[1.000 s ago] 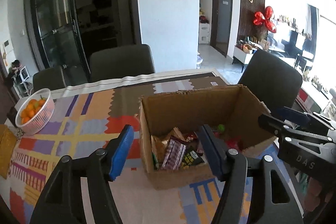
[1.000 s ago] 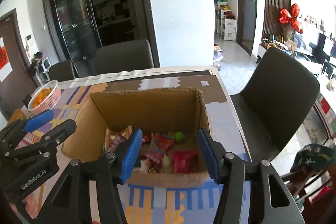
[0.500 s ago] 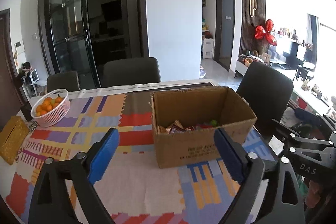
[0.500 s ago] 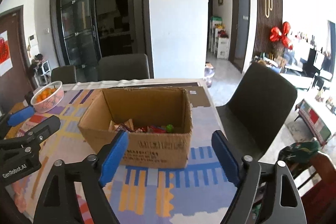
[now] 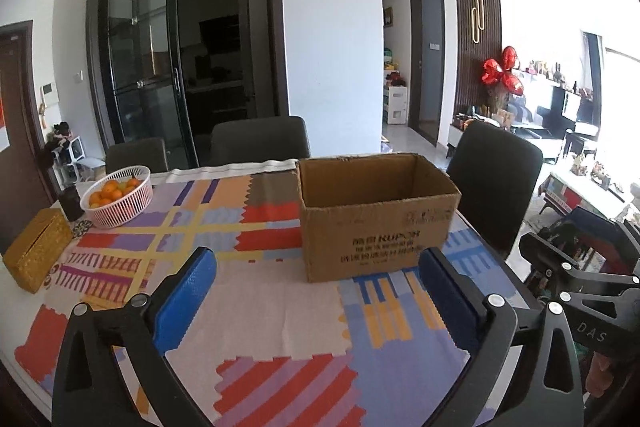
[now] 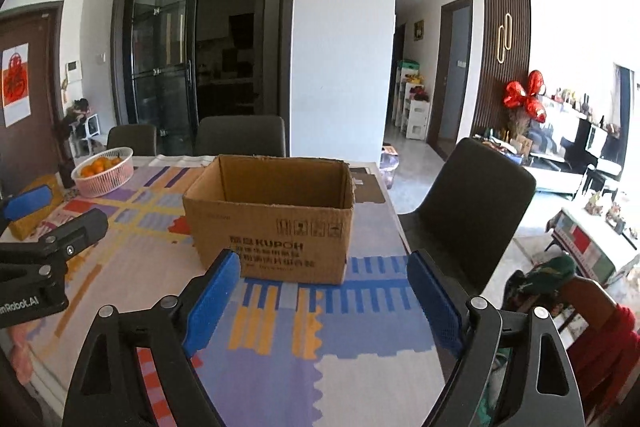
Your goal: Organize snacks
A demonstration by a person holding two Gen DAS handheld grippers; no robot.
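An open brown cardboard box (image 5: 376,227) (image 6: 272,227) stands on the patchwork tablecloth (image 5: 280,307), toward the table's right end. From this low angle its front wall hides whatever lies inside. My left gripper (image 5: 316,255) hovers over the cloth short of the box, its jaws opening wide with nothing between the blue pads (image 5: 184,299). My right gripper (image 6: 323,259) is likewise short of the box, open and empty. Each gripper shows at the edge of the other's view: the right one (image 5: 580,267), the left one (image 6: 40,227).
A white basket of oranges (image 5: 116,195), a dark cup (image 5: 71,203) and a gold tissue box (image 5: 38,247) sit at the table's left end. Dark chairs stand behind the table (image 5: 260,143) and at its right end (image 5: 496,187). The table's right edge runs beside the box.
Both grippers have drawn back from over the box and spread their jaws wider. The snack packets seen inside the box earlier are now hidden behind its front wall.
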